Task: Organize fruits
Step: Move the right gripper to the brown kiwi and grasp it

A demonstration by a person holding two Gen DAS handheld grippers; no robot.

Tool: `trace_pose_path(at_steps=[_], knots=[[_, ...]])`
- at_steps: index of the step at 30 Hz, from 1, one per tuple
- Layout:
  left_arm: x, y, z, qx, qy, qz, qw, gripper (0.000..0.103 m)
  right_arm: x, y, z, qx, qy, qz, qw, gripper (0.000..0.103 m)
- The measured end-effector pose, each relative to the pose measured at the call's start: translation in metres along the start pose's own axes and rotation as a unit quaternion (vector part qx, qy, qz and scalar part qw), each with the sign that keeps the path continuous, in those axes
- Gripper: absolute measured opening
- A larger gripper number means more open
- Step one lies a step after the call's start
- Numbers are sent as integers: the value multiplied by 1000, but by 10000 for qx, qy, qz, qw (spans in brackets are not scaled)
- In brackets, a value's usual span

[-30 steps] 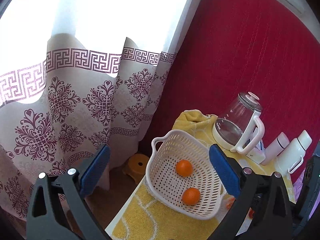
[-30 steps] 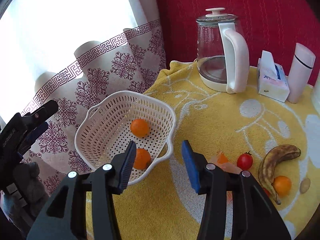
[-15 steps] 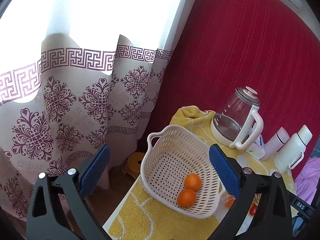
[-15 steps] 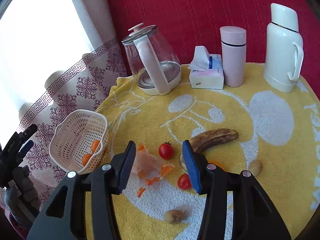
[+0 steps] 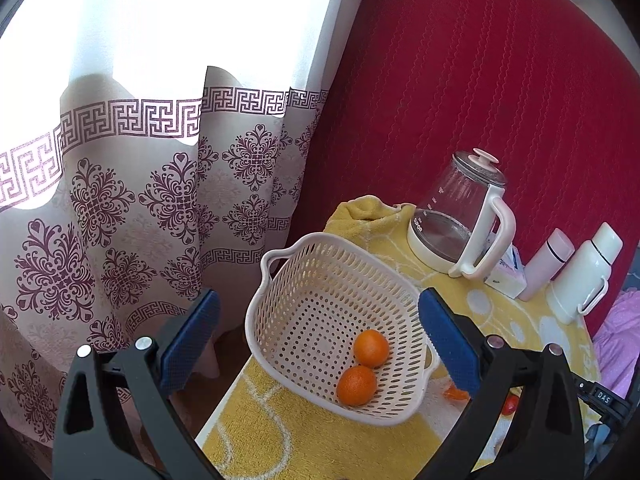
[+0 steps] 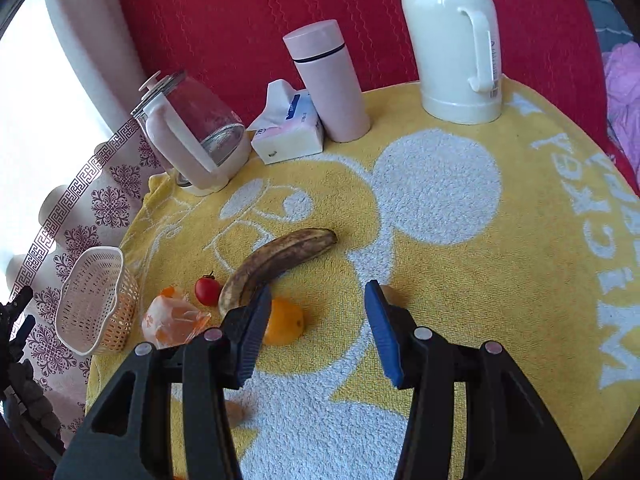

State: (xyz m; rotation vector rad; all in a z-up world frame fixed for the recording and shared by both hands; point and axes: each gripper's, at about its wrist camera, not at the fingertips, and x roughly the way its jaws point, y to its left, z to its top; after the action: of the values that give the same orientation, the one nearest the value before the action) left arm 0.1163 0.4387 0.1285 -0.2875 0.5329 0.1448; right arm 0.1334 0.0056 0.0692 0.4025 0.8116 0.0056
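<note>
My right claw (image 6: 314, 330) open, empty, over loose orange (image 6: 282, 322) on surface. Risk: left pad clips banana (image 6: 276, 266), orange rolls. Left claw (image 5: 318, 342) open at basket (image 5: 320, 280), edge-perched, tip hazard.

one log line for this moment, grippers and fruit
left gripper: open, empty, above basket | basket: two oranges | right gripper: open, empty, near orange on towel | banana, tomato still out
</note>
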Motion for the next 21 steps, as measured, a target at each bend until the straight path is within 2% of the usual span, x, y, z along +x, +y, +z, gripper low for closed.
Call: trace_pose_path(at_steps=[7, 14, 21], knots=[[3, -2, -2, 13, 85, -71, 9999, 100, 11, -13, 0, 125, 122, -251, 9995, 49], [5, -3, -3, 26, 126, -92, 9999, 100, 34, -22, 1, 52, 222, -740, 9970, 48], [10, -8, -6, 105, 172, -93, 9998, 100, 45, -19, -1, -119, 206, -836, 9962, 44]])
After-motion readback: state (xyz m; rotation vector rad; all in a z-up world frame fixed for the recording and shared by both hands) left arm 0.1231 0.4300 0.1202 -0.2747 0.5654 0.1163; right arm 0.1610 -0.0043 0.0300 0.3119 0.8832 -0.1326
